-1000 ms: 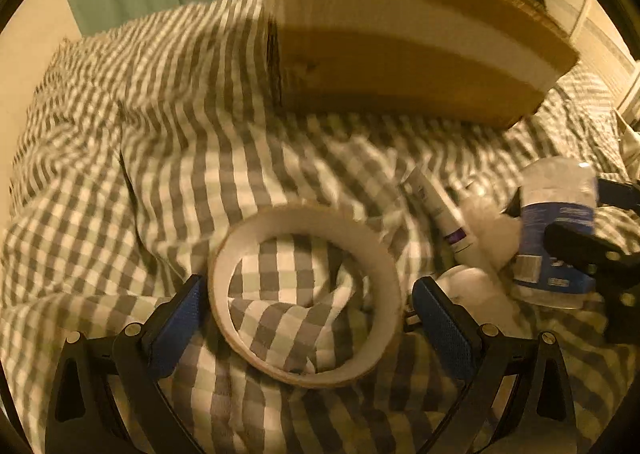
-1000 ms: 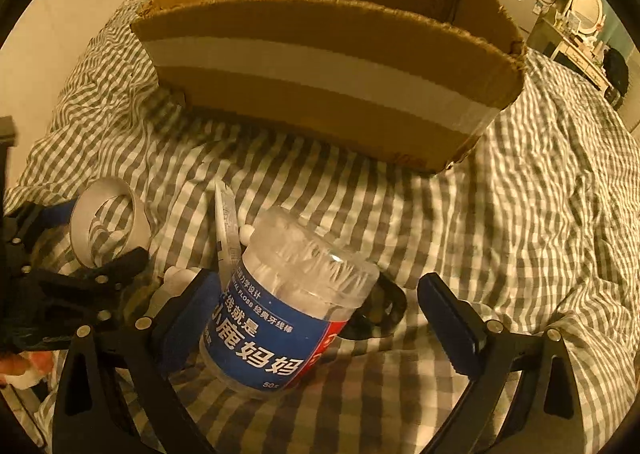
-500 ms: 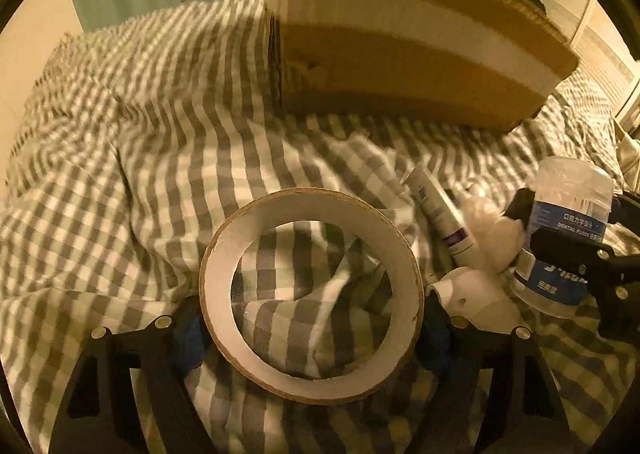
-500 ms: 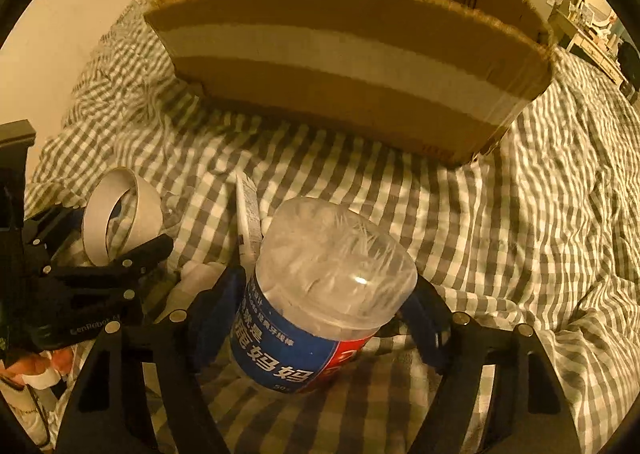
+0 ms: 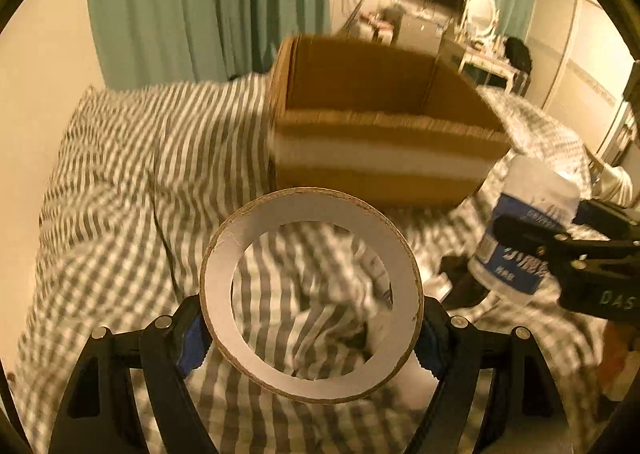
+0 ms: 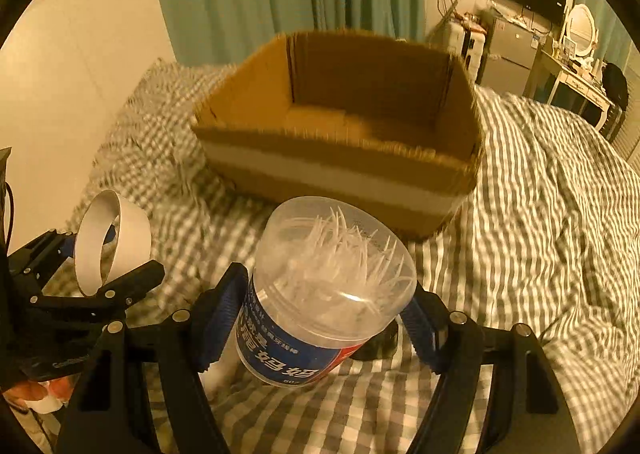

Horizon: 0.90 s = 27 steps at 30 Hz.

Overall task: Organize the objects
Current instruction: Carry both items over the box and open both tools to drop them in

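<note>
My left gripper (image 5: 310, 328) is shut on a white cardboard tape ring (image 5: 256, 228) and holds it above the checked bedspread. The ring also shows in the right wrist view (image 6: 132, 232). My right gripper (image 6: 326, 320) is shut on a clear plastic jar of floss picks with a blue label (image 6: 316, 302), lifted off the bed. The jar also shows at the right of the left wrist view (image 5: 528, 230). An open cardboard box (image 6: 340, 174) with a white tape band stands ahead of both grippers; it also shows in the left wrist view (image 5: 380, 158).
The grey and white checked bedspread (image 6: 540, 214) is rumpled under the grippers. A small dark object (image 6: 380, 342) lies on it behind the jar. Green curtains (image 5: 200, 6) hang behind the bed. A dresser with a mirror (image 6: 576, 54) stands at the far right.
Both grippers have risen off the bed, lifting the tape ring and the jar. The views now look over the box rim into its inside. The tube and white items on the bed have dropped from view.
</note>
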### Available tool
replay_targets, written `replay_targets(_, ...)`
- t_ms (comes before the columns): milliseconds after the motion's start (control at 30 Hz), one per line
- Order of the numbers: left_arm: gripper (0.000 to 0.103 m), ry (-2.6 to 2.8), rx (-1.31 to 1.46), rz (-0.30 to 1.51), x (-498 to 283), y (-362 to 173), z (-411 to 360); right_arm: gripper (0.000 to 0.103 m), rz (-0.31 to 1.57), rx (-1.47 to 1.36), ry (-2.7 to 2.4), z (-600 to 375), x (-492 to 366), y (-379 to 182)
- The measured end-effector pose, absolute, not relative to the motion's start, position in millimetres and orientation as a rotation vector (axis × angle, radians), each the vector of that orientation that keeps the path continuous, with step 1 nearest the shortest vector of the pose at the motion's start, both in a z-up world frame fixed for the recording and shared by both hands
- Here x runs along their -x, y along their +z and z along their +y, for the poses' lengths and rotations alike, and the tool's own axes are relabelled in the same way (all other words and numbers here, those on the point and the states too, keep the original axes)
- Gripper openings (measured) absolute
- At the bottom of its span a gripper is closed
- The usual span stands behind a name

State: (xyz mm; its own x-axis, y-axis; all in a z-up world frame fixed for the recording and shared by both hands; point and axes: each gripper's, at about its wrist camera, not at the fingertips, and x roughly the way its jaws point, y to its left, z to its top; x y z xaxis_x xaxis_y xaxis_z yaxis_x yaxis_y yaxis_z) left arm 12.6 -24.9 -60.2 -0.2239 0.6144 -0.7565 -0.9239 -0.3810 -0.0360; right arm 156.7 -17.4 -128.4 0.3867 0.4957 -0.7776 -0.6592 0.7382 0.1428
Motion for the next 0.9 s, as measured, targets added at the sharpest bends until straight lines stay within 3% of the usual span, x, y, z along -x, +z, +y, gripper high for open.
replay_targets(533,0.083,1.619,0.659,0.433,3,67,116,0.073,0.554,0.107,0.670,-9,-250,40)
replay_targets(700,0.083,1.555,0.687,0.469,6,60,184,0.073,0.557,0.027,0.666,6,-309,26)
replay_targets(900,0.083,1.489,0.720,0.576,-5,6,242,0.073,0.669,0.041,0.647,27,-375,-38)
